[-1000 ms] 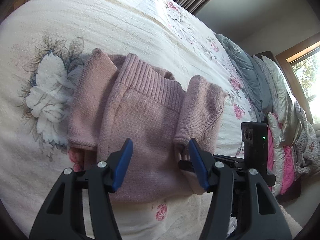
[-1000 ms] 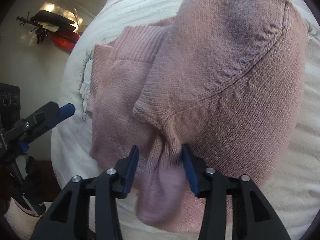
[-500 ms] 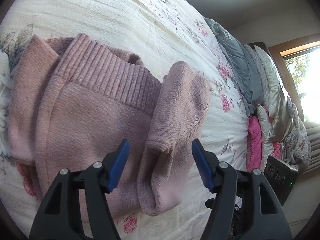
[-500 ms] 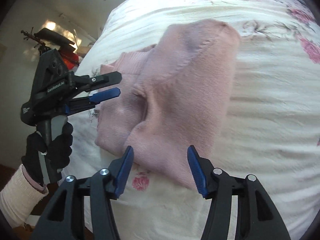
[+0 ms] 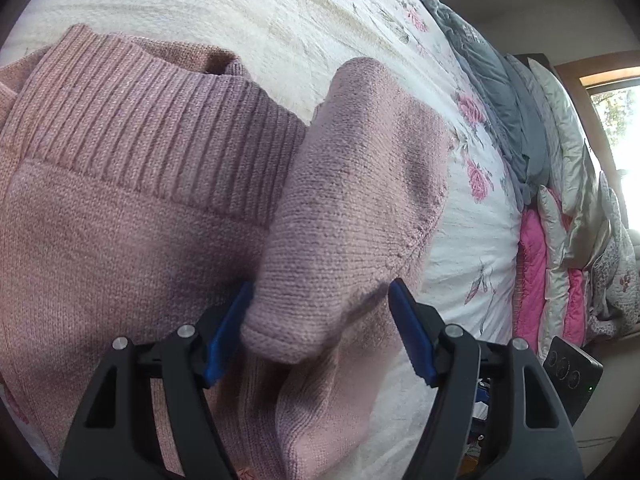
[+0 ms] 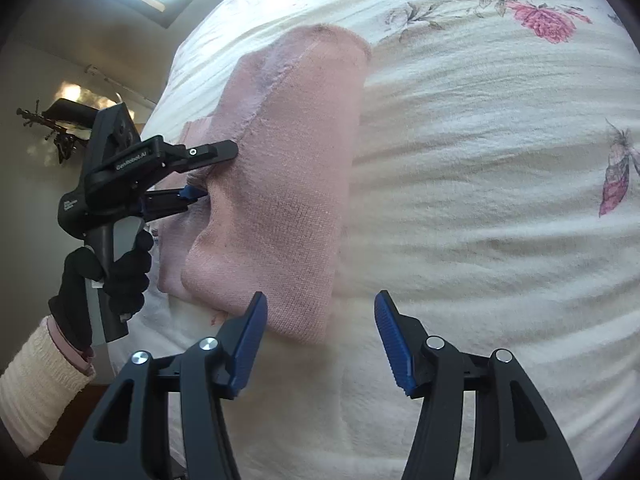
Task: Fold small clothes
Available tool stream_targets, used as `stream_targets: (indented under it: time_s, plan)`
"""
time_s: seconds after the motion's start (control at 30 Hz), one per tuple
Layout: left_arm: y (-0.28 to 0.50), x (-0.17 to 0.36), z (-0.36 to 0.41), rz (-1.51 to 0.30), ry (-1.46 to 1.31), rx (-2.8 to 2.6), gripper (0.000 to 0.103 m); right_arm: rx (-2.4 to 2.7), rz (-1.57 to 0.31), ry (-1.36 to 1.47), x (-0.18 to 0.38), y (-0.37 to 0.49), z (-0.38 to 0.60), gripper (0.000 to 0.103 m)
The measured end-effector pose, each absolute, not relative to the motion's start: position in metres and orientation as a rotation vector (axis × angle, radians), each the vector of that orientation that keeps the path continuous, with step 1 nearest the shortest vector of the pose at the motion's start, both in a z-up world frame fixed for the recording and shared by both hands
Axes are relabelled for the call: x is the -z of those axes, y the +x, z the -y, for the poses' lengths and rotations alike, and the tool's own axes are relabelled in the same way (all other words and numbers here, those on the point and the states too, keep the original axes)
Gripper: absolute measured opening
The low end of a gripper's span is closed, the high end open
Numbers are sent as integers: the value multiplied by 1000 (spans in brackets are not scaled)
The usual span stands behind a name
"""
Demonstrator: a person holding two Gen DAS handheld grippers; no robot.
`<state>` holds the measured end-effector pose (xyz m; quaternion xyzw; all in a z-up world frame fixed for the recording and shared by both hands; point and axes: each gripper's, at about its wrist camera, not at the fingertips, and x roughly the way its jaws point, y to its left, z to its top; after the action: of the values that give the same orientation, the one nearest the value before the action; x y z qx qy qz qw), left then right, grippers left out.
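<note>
A pink knit sweater (image 5: 120, 220) lies folded on the floral bedspread (image 5: 280, 20), its ribbed hem (image 5: 160, 128) toward the upper left. One sleeve (image 5: 352, 184) is folded over the body. My left gripper (image 5: 320, 292) is open, with the rolled end of that sleeve between its blue pads (image 5: 224, 336). In the right wrist view the sweater (image 6: 280, 200) lies just ahead of my right gripper (image 6: 320, 300), which is open with nothing held, above the near edge of the fabric. There the left gripper (image 6: 216, 172) reaches in from the left, held by a black-gloved hand (image 6: 116, 276).
Grey, white and pink pillows and quilts (image 5: 560, 208) are stacked along the bed's right side, by a window. A black device box (image 5: 568, 376) shows at the lower right. The bedspread (image 6: 500, 180) stretches open to the right of the sweater. The bed's edge (image 6: 160, 320) drops off at the left.
The right gripper has let go of the sleeve and drawn back, opening wide. The left gripper has moved forward and to the right, so its open fingers now flank the sleeve's end.
</note>
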<state>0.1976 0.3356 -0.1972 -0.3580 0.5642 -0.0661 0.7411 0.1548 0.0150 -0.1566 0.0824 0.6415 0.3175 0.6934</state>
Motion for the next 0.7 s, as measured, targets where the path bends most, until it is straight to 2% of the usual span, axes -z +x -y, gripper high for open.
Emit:
stream_targets:
  time_s: [0.03,0.07,0.1,0.4,0.6,0.7]
  plan:
    - [198,196,-334,-1235,-776,139,58,-710,-1433,190,157,155,-13,57]
    - [199,195,-334,-1231,-768,134,45,-709,-1432,191,157,156,-13,57]
    - [199,195,-334,-1223,-778,146,23,-707,-1432,189,156,154,-11,57]
    - [159,122,-344,-983,-797,188,18,-682,-1443,189,157,152,-6,57]
    - [114,80,-410,-883,-821,108,18,-702,-1450,171,159,147,-12,57]
    - [96,82,-449,-885,-811,21,18,-719,-1456,169,160,144,-22,57]
